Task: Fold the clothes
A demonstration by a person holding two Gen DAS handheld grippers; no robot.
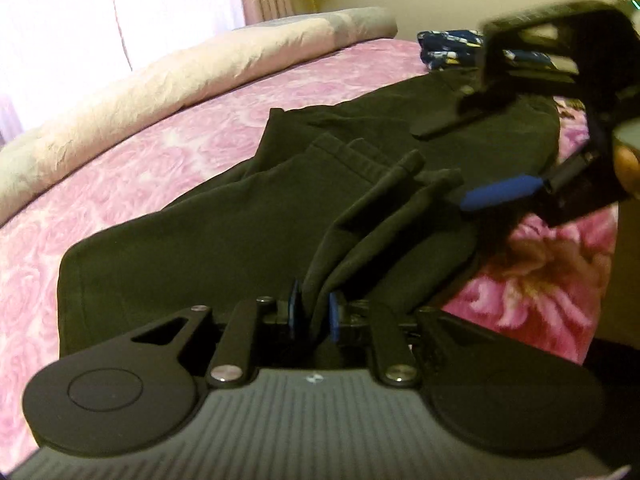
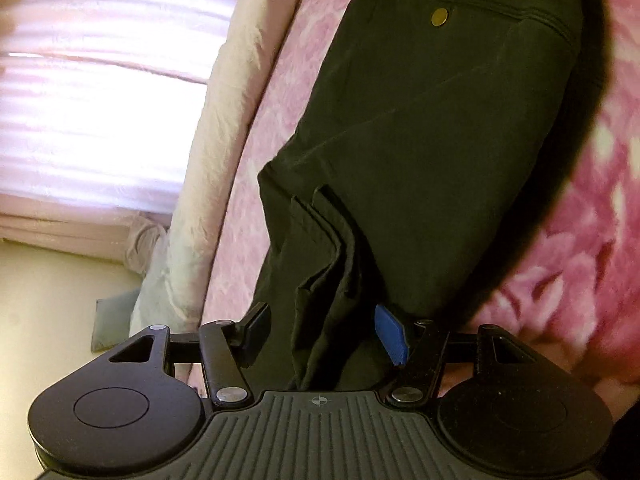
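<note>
Black trousers lie on a pink floral bed cover. At the bottom of the left wrist view, my left gripper is shut on a raised fold of them. My right gripper reaches in from the right, its blue-padded finger beside the hems and its other finger over the cloth. In the right wrist view the trousers run up to a pocket with a brass button. There my right gripper stands open with a bunched fold between its fingers.
A rolled cream quilt lies along the bed's far side under a bright curtained window. A folded blue patterned garment sits beyond the trousers. Beyond the quilt, pale floor shows in the right wrist view.
</note>
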